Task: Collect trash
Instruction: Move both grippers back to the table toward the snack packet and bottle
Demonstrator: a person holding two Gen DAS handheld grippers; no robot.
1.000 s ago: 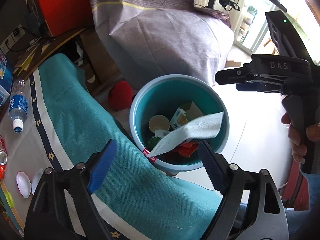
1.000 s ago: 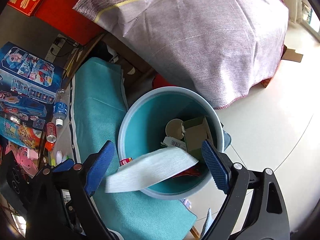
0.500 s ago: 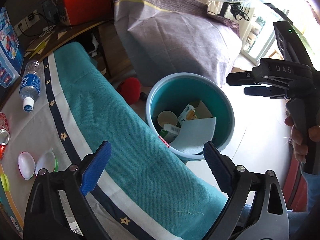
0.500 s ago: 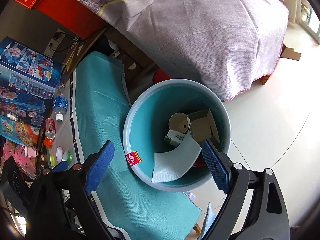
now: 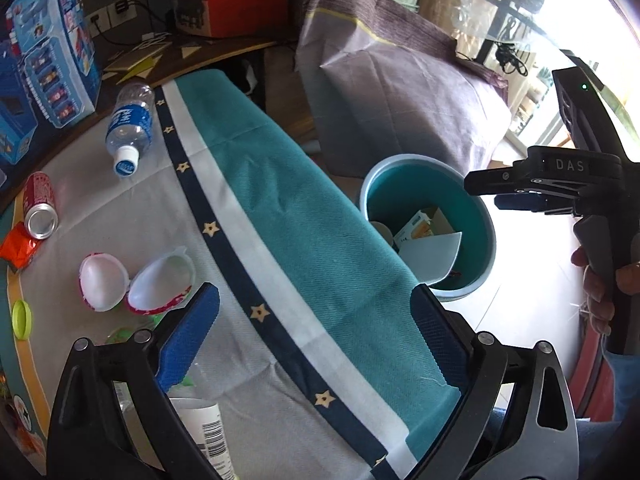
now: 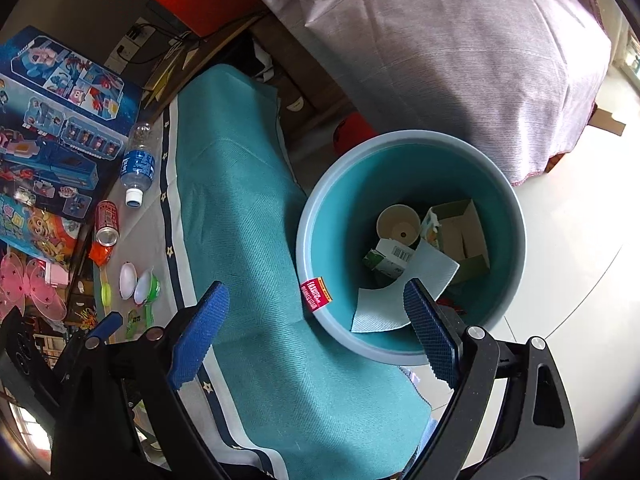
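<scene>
the teal bin (image 6: 508,184) on the floor beside the table already holds a paper towel (image 6: 404,296), carton and cup. left gripper (image 5: 312,332), jaws just widened, and right gripper (image 6: 316,328) both stand apart, empty. left on the tablecloth (image 5: 304,216): water bottle (image 5: 130,128), soda can (image 5: 39,210), egg-shaped shells (image 5: 136,280).

left claw (image 5: 312,330) wide and empty over teal tablecloth (image 5: 304,236), tissue (image 5: 430,254) in bin (image 5: 486,220), bottle (image 5: 130,128) lying
</scene>
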